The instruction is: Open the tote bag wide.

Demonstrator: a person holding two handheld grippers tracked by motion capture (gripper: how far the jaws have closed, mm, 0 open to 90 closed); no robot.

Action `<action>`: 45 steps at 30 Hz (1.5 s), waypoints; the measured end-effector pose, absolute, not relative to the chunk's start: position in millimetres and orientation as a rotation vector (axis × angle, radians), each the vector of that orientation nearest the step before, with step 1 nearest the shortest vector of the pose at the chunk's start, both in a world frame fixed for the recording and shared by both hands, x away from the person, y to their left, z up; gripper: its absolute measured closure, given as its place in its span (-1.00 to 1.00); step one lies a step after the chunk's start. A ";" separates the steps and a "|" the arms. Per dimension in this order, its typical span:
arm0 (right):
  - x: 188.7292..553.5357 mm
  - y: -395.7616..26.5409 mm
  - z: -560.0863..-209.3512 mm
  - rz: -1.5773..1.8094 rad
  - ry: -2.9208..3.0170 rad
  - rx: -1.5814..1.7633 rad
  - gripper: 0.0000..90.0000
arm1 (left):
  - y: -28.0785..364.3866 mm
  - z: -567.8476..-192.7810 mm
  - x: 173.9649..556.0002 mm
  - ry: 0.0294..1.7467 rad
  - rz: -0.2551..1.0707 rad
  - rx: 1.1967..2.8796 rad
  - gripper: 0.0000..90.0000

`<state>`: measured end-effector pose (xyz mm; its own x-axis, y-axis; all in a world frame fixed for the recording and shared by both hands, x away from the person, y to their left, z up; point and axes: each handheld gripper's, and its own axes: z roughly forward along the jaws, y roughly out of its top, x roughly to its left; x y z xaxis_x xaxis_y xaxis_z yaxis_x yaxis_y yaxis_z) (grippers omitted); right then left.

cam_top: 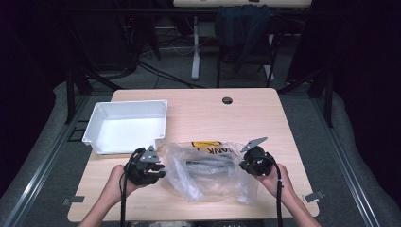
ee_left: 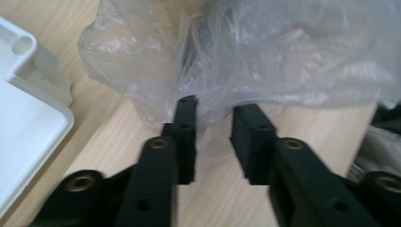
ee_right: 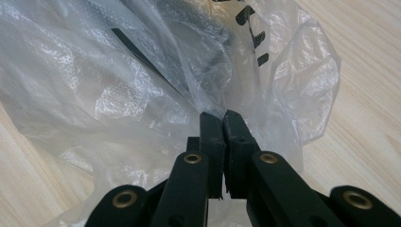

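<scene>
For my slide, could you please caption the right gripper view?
Right gripper shut on a fold of the clear plastic bag lying on the wooden table.

crumpled clear plastic bag (cam_top: 208, 170) on table (cam_top: 198, 113)

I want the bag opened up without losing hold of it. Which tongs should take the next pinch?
Left. The right tongs are already shut on the plastic bag, anchoring it. The left tongs stand apart at the bag's edge, pressing nothing, so they look free to take the next pinch.
</scene>
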<state>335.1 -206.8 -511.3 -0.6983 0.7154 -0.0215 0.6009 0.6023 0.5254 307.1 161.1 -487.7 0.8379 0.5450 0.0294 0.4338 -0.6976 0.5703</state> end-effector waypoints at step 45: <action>341.6 -207.1 -513.5 0.699 2.571 1.078 0.98 | 213.1 -491.3 325.7 1.024 0.219 2.539 -0.42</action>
<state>341.6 -207.1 -513.5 -0.6879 0.7236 -0.0570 0.5950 0.6072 0.5265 325.7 213.1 -491.3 0.7207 0.6933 -0.0016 0.6320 -0.6560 0.4127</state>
